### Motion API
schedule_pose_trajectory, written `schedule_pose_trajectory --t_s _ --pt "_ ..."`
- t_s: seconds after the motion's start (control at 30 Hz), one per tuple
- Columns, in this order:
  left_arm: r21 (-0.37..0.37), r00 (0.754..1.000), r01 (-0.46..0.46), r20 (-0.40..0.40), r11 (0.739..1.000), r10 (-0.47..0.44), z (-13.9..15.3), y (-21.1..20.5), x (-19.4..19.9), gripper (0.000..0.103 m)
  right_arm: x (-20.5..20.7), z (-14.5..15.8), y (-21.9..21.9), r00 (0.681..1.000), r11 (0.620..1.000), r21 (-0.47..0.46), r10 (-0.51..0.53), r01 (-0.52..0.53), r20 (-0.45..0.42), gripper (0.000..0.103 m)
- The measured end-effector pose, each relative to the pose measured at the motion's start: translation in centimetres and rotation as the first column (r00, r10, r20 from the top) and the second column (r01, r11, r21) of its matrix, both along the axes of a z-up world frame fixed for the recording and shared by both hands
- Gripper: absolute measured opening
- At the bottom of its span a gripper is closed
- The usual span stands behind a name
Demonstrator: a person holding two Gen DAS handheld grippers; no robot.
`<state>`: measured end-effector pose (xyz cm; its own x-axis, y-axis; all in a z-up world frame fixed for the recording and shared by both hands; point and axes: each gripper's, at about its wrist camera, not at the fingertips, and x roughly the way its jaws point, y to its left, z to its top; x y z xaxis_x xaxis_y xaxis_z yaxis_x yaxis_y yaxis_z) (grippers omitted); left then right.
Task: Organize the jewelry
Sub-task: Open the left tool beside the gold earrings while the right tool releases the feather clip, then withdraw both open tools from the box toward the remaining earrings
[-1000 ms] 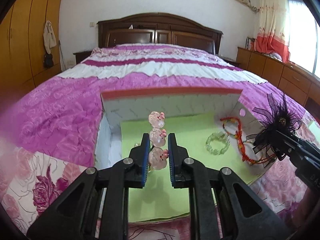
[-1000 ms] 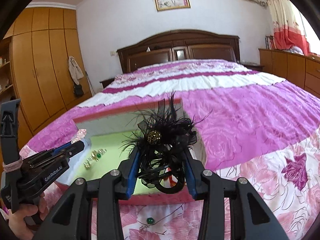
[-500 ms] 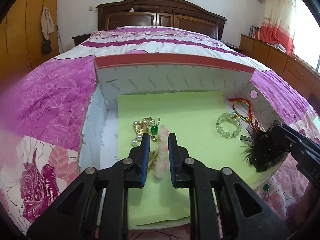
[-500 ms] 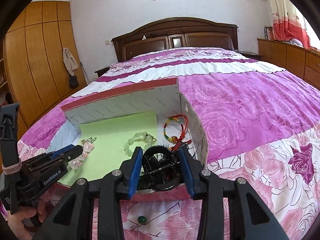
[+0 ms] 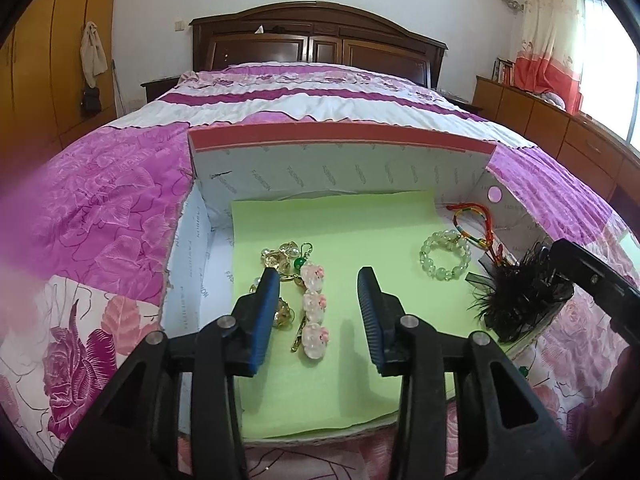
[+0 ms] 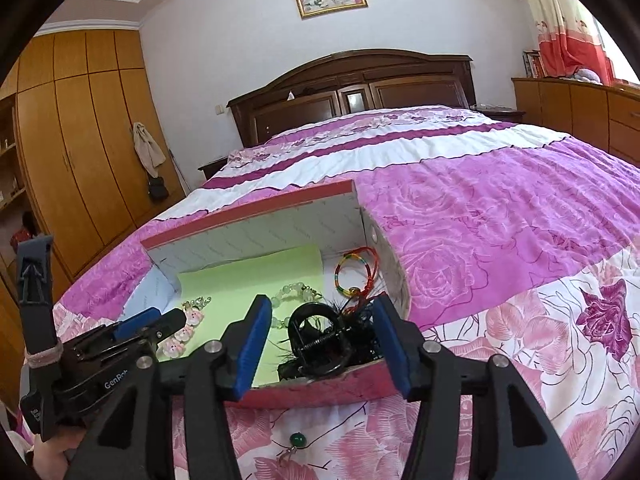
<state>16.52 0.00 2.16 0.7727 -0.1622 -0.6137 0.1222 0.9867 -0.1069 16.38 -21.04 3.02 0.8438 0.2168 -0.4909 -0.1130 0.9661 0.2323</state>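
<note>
Five pieces lie inside the box (image 5: 340, 148) on the bed (image 6: 500, 200). On the green paper (image 5: 340, 232): pink hair clip (image 5: 314, 312) toward the near left corner, touching a gold-and-green cluster (image 5: 286, 258) just behind it; pale bead bracelet (image 5: 445, 255) toward the right wall; coloured cord bracelet (image 5: 472, 220) in the far right corner; black feather clip (image 6: 320, 340) at the near right corner, against the front wall.

Left to do, as judged: one green-bead earring (image 6: 297, 440) lies on the bedspread outside the front wall. Nothing else loose in view.

Left gripper (image 5: 318, 312): jaws apart, holding nothing, level just above the paper, straddling the pink hair clip without touching it. Right gripper (image 6: 320, 340): jaws apart, empty, held over the front wall with the feather clip between the pads, apparently clear of both. Both point toward the far wall.
</note>
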Motion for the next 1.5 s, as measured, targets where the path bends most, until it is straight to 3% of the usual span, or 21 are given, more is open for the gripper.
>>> schedule_pose_trajectory --t_s 0.4,0.57,0.87,1.23,1.5 --pt "-0.026 0.999 0.044 0.0 0.999 -0.044 2.6 0.0 -2.3 0.035 -3.2 3.2 -1.1 0.999 0.997 0.065 0.029 -0.03 0.021 0.056" --pt "-0.021 0.997 0.082 0.013 0.996 -0.082 4.0 -0.3 -4.0 0.041 -5.4 4.2 -2.4 0.999 0.994 0.103 0.039 -0.04 0.016 0.056" --pt "-0.025 0.99 0.142 -0.011 0.989 -0.143 5.3 -1.2 -6.2 0.044 -9.2 5.1 -6.4 1.0 0.989 0.142 -0.029 0.03 -0.012 0.056" --pt "-0.071 0.959 0.257 -0.102 0.964 -0.263 4.8 -4.4 -8.0 0.044 -11.9 3.7 -8.8 0.992 0.991 0.091 -0.092 0.1 -0.092 0.056" --pt "-0.051 0.935 0.312 -0.158 0.949 -0.316 3.2 -8.0 -8.2 0.044 -12.8 2.1 -10.2 0.986 0.987 0.109 -0.107 0.122 -0.128 0.056"
